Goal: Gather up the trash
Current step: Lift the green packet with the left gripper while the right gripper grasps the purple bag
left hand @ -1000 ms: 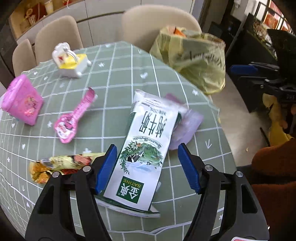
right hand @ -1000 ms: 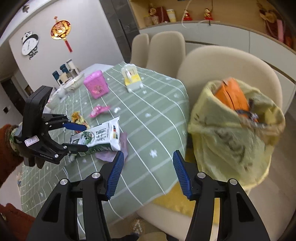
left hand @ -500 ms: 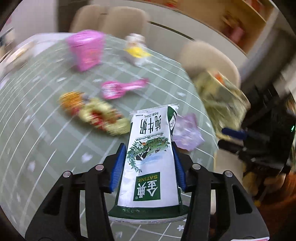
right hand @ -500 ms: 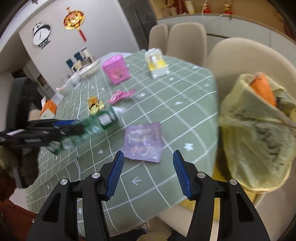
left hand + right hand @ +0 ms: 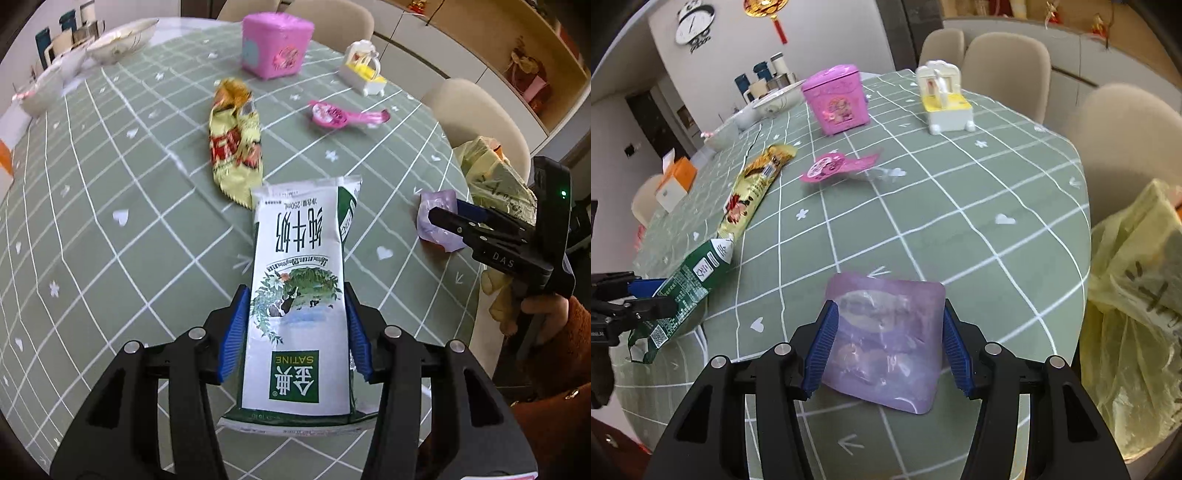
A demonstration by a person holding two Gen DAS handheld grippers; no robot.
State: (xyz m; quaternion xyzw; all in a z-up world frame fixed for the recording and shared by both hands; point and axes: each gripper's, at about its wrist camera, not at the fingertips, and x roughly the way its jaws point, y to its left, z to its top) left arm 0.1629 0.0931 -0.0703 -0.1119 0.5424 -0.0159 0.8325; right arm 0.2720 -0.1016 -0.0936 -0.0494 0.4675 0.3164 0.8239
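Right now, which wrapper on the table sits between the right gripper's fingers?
The purple pouch; the yellow snack wrapper and pink wrapper lie farther off.

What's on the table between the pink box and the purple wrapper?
In the right wrist view, a flat pink spoon-shaped wrapper lies between the pink box and the purple wrapper; the rest of that stretch is bare green tablecloth.

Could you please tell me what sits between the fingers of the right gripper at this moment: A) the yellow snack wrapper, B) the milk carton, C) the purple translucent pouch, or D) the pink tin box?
C: in the right wrist view the purple translucent pouch lies on the tablecloth between the right gripper's blue fingers.
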